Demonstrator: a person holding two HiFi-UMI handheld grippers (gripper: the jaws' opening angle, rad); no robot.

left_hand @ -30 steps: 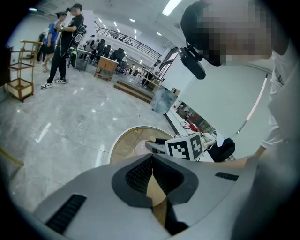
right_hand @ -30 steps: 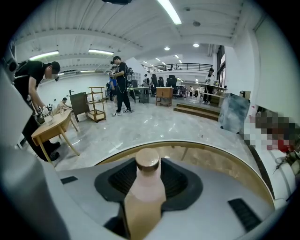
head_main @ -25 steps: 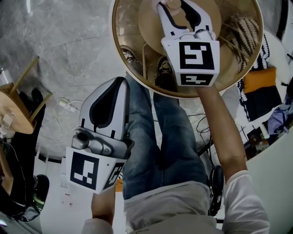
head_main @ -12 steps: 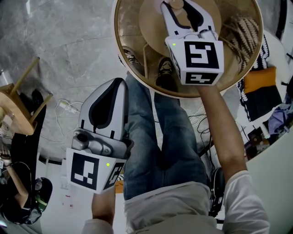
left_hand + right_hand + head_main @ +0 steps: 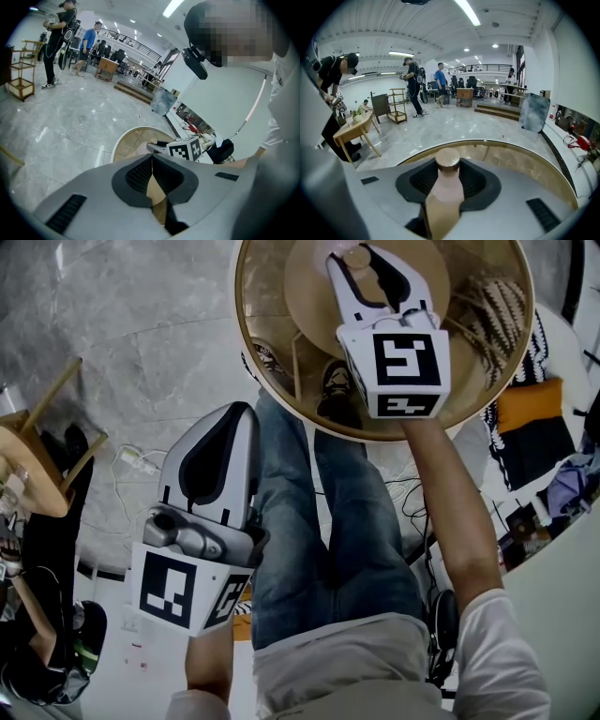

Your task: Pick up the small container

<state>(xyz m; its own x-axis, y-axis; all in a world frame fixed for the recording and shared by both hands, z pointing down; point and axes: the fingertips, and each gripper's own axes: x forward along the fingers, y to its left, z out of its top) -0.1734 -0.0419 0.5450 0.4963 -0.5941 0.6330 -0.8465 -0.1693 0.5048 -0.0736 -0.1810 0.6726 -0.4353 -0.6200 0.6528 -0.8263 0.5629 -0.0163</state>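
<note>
Round glass counter (image 5: 272, 296), gold-rimmed, is set on a grey marble floor (image 5: 122, 352). Small container (image 5: 446, 180), pale with a round cap, is seen upright over the counter, base hidden, between the right tongs (image 5: 354, 253). These have just been closing, and the pads are pressed on its sides. Left tongs (image 5: 242, 413) are held clenched, pad against pad, off the counter, over the floor.

A: Counts, quick?
B: Two white two-jaw grippers: left gripper (image 5: 244, 409), right gripper (image 5: 352, 251). One small pink round-capped container (image 5: 446, 185).
A: Furniture?
B: One round gold-rimmed glass table (image 5: 235, 306), top centre. One small wooden side table (image 5: 28, 460), left edge.
</note>
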